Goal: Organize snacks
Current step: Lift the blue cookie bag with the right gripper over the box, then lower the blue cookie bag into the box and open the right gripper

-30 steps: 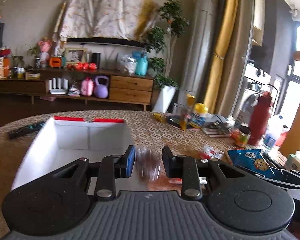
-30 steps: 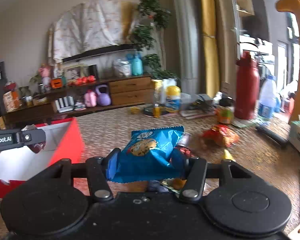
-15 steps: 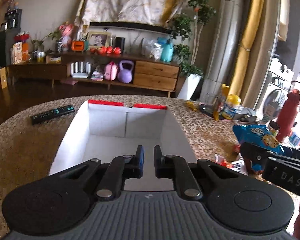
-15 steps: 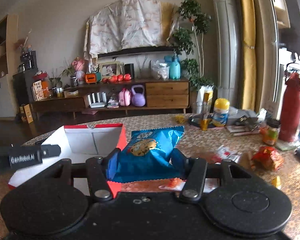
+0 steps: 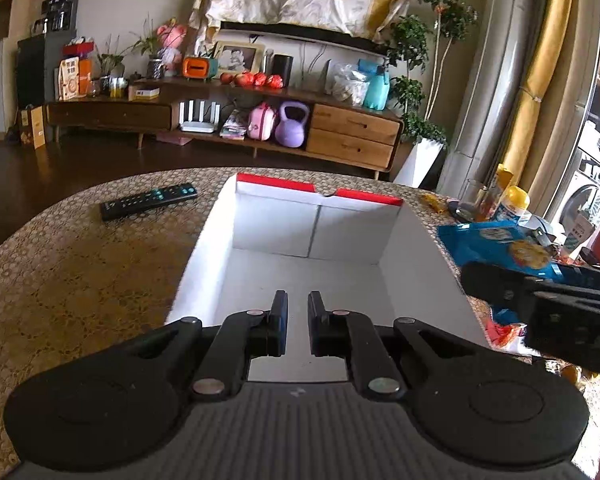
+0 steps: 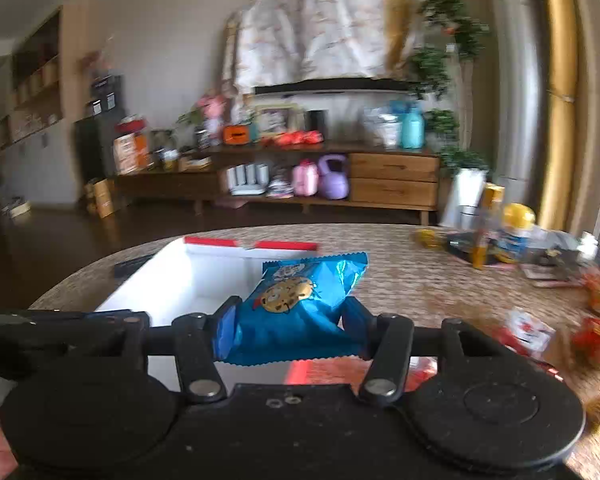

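Your right gripper [image 6: 292,316] clamps the blue cookie packet [image 6: 300,308] crosswise at the white box's [image 5: 420,240] right wall, nearer than your empty, nearly closed left gripper [image 5: 298,320] over its floor.

Box [image 5: 420,240] sits mid-desk [image 5: 80,280]; remote [image 5: 148,201] on desk left of it, cookie bag [image 5: 496,242] just right, loose snacks [image 6: 528,330] further right.
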`<move>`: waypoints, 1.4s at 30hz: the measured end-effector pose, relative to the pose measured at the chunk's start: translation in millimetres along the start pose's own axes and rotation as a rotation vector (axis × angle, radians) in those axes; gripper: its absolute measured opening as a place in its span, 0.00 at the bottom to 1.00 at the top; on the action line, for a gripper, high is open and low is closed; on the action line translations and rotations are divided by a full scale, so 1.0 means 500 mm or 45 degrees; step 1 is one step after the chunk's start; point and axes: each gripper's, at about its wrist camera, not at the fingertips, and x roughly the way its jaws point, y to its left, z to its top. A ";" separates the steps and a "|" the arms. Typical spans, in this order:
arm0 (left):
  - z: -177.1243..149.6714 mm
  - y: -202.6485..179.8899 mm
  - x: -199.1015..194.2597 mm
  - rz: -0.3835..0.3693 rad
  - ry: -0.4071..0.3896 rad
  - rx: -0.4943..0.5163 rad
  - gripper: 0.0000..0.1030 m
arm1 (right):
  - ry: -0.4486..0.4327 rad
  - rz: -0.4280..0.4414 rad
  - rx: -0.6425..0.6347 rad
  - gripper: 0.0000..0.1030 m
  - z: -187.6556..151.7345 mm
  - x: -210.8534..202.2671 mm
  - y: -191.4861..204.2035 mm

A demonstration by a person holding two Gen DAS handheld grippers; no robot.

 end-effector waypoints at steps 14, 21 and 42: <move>-0.006 0.046 0.030 -0.001 0.057 -0.045 0.10 | 0.372 0.206 -0.069 0.50 0.009 0.134 0.074; -0.011 0.049 0.050 -0.012 0.086 -0.036 0.09 | 0.595 0.192 -0.190 0.51 -0.008 0.191 0.113; 0.002 0.033 0.053 -0.004 0.086 -0.010 0.09 | 0.636 0.129 -0.457 0.63 -0.036 0.178 0.179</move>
